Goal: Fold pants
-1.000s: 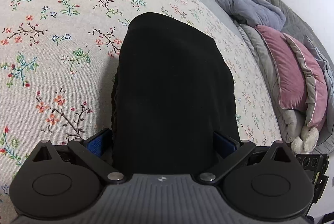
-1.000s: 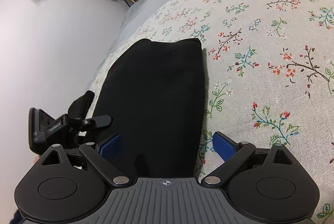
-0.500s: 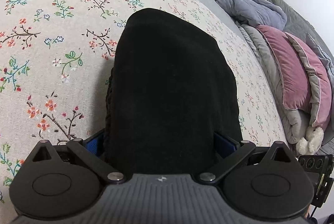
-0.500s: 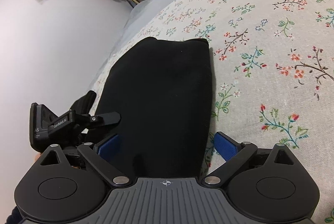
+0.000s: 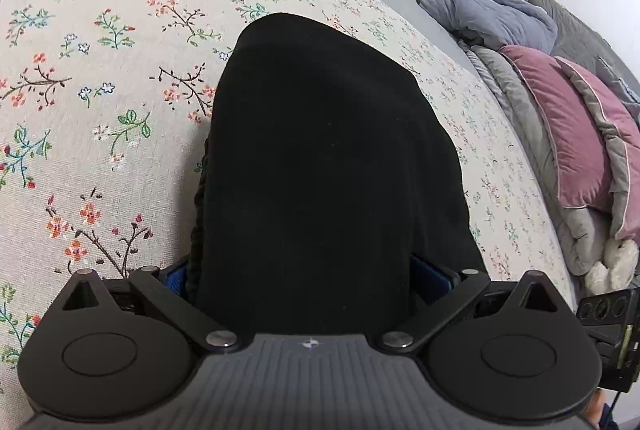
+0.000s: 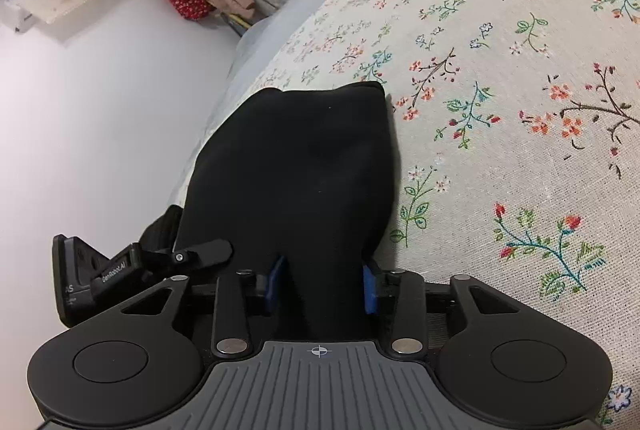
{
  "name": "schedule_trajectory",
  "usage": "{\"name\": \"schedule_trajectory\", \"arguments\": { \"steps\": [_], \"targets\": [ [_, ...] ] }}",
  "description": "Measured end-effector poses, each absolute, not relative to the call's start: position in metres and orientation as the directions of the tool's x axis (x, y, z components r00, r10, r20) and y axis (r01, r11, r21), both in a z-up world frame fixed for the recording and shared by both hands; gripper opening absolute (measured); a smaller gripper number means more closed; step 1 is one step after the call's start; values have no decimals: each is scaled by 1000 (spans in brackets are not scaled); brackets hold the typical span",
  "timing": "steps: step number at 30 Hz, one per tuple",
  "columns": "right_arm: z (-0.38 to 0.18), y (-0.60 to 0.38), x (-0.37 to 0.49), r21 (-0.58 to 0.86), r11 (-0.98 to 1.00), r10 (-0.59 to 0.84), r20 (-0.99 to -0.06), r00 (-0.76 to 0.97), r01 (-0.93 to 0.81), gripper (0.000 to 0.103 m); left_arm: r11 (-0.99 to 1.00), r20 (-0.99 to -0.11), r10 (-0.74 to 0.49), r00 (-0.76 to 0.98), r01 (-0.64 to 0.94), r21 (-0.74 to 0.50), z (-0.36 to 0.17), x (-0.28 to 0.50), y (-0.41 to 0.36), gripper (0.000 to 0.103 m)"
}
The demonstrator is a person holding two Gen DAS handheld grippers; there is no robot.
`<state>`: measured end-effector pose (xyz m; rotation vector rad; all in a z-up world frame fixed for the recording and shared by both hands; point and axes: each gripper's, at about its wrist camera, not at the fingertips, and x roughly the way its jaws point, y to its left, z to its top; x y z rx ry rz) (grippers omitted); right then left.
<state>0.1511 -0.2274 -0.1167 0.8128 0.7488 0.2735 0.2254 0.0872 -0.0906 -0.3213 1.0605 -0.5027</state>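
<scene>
Black pants lie folded on the flowered bedspread. Right gripper has just been closing — pads now pinch the near edge, probably to lift it over. Left gripper straddles its edge, jaws wide — not visibly pressing.

Right gripper: jaws have just been closing, blue pads now pinching the black cloth between them. Left gripper: jaws spread wide, cloth filling the gap, pad contact unclear.

Pants on bedspread, near end between both tools; pillows rightward.
</scene>
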Motion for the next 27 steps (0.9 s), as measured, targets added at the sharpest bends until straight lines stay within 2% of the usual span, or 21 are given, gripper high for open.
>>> {"name": "schedule_trajectory", "arguments": {
  "steps": [8, 10, 17, 23, 27],
  "targets": [
    [-98, -221, 152, 700, 714, 479, -474, 738, -14, 22, 849, -734, -528, 428, 231, -476, -89, 225, 85, 103],
    [-92, -218, 156, 682, 731, 475, -470, 744, -36, 21, 845, -724, -533, 437, 231, -483, -88, 223, 88, 100],
    [-50, -218, 162, 554, 819, 445, -451, 774, -148, 19, 790, -635, -599, 487, 230, -569, -79, 222, 75, 80],
    [-21, -249, 171, 531, 828, 439, -413, 798, -180, 19, 752, -543, -631, 554, 265, -604, -53, 226, 54, 76],
    [-15, -279, 187, 566, 809, 441, -407, 800, -159, 19, 751, -527, -632, 568, 284, -596, -49, 239, 35, 76]
  ]
}}
